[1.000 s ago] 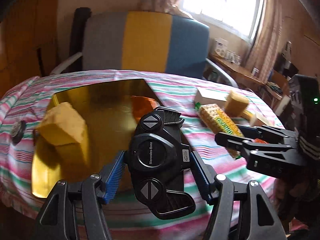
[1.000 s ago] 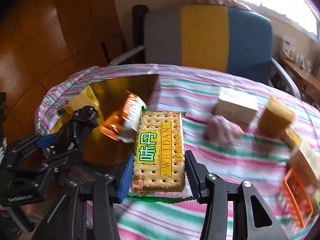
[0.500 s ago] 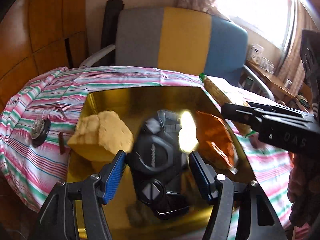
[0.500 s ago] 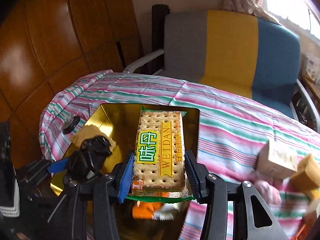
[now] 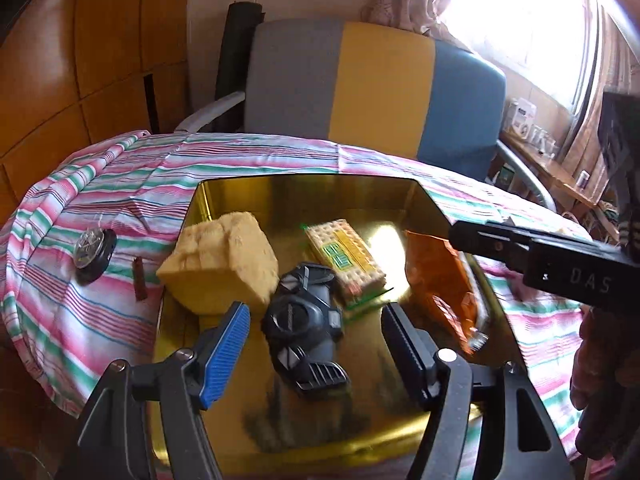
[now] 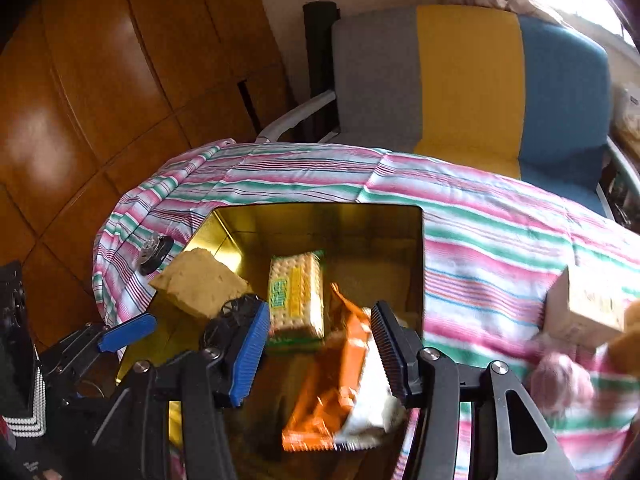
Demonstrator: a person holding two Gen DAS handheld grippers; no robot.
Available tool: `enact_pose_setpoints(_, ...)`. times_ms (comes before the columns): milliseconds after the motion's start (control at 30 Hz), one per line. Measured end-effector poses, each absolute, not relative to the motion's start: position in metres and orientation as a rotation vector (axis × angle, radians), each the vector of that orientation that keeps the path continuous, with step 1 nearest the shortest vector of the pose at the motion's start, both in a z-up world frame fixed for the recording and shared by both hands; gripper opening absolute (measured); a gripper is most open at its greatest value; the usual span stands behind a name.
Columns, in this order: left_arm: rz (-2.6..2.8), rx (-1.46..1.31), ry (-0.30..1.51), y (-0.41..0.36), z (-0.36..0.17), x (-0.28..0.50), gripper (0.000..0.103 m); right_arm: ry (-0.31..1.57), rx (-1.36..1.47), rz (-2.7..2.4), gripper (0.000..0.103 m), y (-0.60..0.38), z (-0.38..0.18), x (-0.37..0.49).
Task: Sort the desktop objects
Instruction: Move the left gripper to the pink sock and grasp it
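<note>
A gold tray sits on the striped cloth. In it lie a yellow sponge, a cracker packet, an orange snack bag and a black car key. My left gripper hangs over the key with its jaws opening, and both pads stand clear of it. My right gripper is above the tray with its jaws opening. The cracker packet lies blurred below them, free of the pads, beside the orange bag.
A round black object and a small brown stick lie on the cloth left of the tray. A cardboard box and a pink thing sit to the right. A grey, yellow and blue chair stands behind the table.
The right gripper carried the cracker packet over the tray and let it go; it now lies inside. The left gripper brought the car key over the tray and released it there.
</note>
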State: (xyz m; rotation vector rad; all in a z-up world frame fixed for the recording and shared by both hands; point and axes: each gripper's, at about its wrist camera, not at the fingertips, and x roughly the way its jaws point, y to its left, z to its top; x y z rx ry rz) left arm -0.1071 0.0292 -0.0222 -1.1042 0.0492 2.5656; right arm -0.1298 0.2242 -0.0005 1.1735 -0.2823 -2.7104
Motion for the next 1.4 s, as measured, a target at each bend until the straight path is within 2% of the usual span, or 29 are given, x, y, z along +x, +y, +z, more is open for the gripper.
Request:
enact_pose_setpoints(133, 2.501, -1.050, 0.042, 0.042, -0.014, -0.077, 0.070, -0.409, 1.175, -2.754, 0.057, 0.256, -0.008, -0.091)
enact_pose_setpoints(267, 2.374, -1.001, 0.108, 0.076, -0.011, -0.043, 0.070, -0.549, 1.225, -2.801, 0.069, 0.299, -0.021, -0.048)
enact_pose_setpoints(567, 2.136, -1.019, 0.274, 0.169, -0.022, 0.000, 0.070, -0.618, 1.400, -2.988, 0.069, 0.383, -0.054, 0.052)
enact_pose_setpoints(800, 2.092, -1.058, 0.302, 0.228, -0.015, -0.025, 0.070, -0.602, 1.410, -3.074, 0.070, 0.420, -0.068, 0.102)
enact_pose_setpoints(967, 2.094, -1.103, 0.298, 0.262, -0.017, -0.062, 0.070, -0.508, 1.399, -3.069, 0.071, 0.417, -0.076, 0.104)
enact_pose_setpoints(1133, 2.080, -1.103, 0.340, 0.293, -0.021, -0.088, 0.070, -0.512, 1.401, -3.034, 0.074, 0.416, -0.088, 0.099)
enact_pose_setpoints(1400, 1.999, -1.106, 0.471, 0.350, -0.046, -0.115, 0.070, -0.502, 1.366, -3.018, 0.087, 0.414, -0.090, 0.096)
